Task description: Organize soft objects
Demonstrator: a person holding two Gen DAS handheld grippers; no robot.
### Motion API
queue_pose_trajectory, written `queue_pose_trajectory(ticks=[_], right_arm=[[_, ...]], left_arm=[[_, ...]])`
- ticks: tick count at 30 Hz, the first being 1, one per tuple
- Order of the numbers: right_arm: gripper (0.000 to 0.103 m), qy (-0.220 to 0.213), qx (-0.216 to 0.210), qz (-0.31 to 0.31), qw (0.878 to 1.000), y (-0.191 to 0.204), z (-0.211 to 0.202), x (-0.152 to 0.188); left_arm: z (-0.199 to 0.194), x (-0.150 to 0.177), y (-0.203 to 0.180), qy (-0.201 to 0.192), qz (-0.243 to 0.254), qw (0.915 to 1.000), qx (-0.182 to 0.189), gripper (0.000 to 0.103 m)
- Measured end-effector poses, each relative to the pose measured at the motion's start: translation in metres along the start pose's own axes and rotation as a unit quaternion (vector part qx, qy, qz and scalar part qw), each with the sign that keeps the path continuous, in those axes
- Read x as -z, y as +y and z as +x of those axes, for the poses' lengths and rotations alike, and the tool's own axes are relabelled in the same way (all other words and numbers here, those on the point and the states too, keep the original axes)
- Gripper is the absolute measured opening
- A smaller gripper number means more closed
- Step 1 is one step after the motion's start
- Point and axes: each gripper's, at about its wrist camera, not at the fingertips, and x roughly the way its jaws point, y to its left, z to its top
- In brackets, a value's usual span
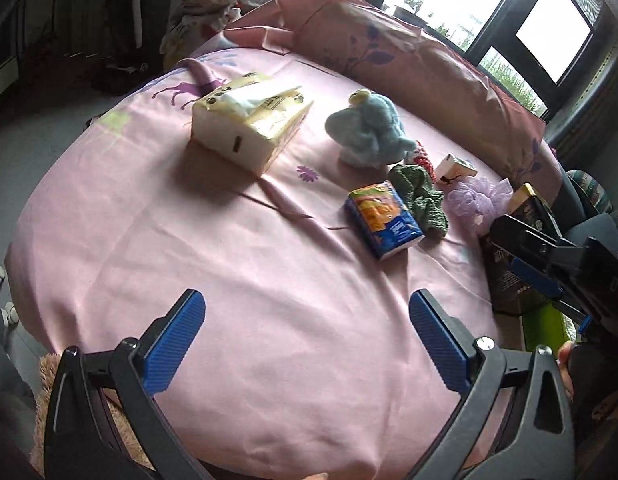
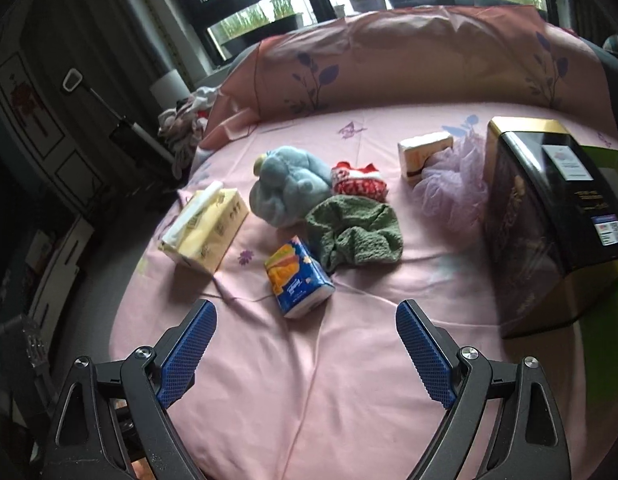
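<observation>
a blue plush toy (image 2: 287,190) sits mid-bed on the pink sheet (image 2: 349,380), touching a green knitted cloth (image 2: 355,236) and a red-and-white item (image 2: 359,178). a blue-orange tissue pack (image 2: 297,282) lies in front, a yellow tissue box (image 2: 207,228) to the left, a lilac mesh puff (image 2: 453,188) beside a dark tin (image 2: 549,216). left hand-held gripper (image 1: 307,332) and right hand-held gripper (image 2: 307,340) both gape wide, empty, above bare sheet.

The left hand-held gripper (image 1: 307,334) has black plastic arms with cut-out holes, shiny silver screws, and two blue bumpy pads (image 1: 175,346). The right hand-held gripper (image 2: 307,344) looks the same, with dotted blue pads (image 2: 189,354).
</observation>
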Motion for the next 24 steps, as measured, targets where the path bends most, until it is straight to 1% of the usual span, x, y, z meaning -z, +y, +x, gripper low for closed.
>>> queue_pose_trajectory(ticks=[3, 6, 8, 11, 13, 14, 15, 17, 20, 24], right_arm=[[0.092, 0.020, 0.023, -0.009, 0.999, 0.008, 0.028, -0.006], [0.092, 0.038, 0.034, -0.015, 0.999, 0.015, 0.053, -0.011], [0.091, 0.048, 0.051, -0.024, 0.997, 0.020, 0.071, -0.014], [0.081, 0.056, 0.079, -0.044, 0.994, 0.028, 0.090, -0.015], [0.081, 0.060, 0.089, -0.054, 0.993, 0.032, 0.100, -0.015], [0.078, 0.061, 0.092, -0.059, 0.992, 0.033, 0.104, -0.015], [0.073, 0.061, 0.095, -0.065, 0.991, 0.036, 0.109, -0.014], [0.069, 0.065, 0.106, -0.082, 0.989, 0.040, 0.116, -0.012], [0.065, 0.049, 0.106, -0.103, 0.988, 0.045, 0.120, -0.010], [0.062, 0.042, 0.100, -0.094, 0.990, 0.042, 0.115, -0.008]], left_arm=[[0.004, 0.002, 0.012, 0.014, -0.016, 0.9998, 0.006, 0.102], [0.006, 0.003, 0.017, 0.017, -0.016, 0.9997, 0.004, 0.102], [0.006, 0.002, 0.019, 0.017, -0.014, 0.9997, 0.002, 0.102], [0.006, 0.001, 0.023, 0.018, -0.018, 0.9997, 0.004, 0.102], [0.006, -0.001, 0.026, 0.018, -0.018, 0.9996, 0.008, 0.102], [0.007, -0.002, 0.028, 0.017, -0.020, 0.9996, 0.005, 0.102], [0.007, -0.003, 0.031, 0.017, -0.023, 0.9996, 0.001, 0.102], [0.009, -0.004, 0.034, 0.019, -0.030, 0.9994, 0.000, 0.102], [0.011, -0.005, 0.037, 0.023, -0.035, 0.9991, 0.002, 0.102], [0.011, -0.005, 0.035, 0.022, -0.032, 0.9992, 0.005, 0.102]])
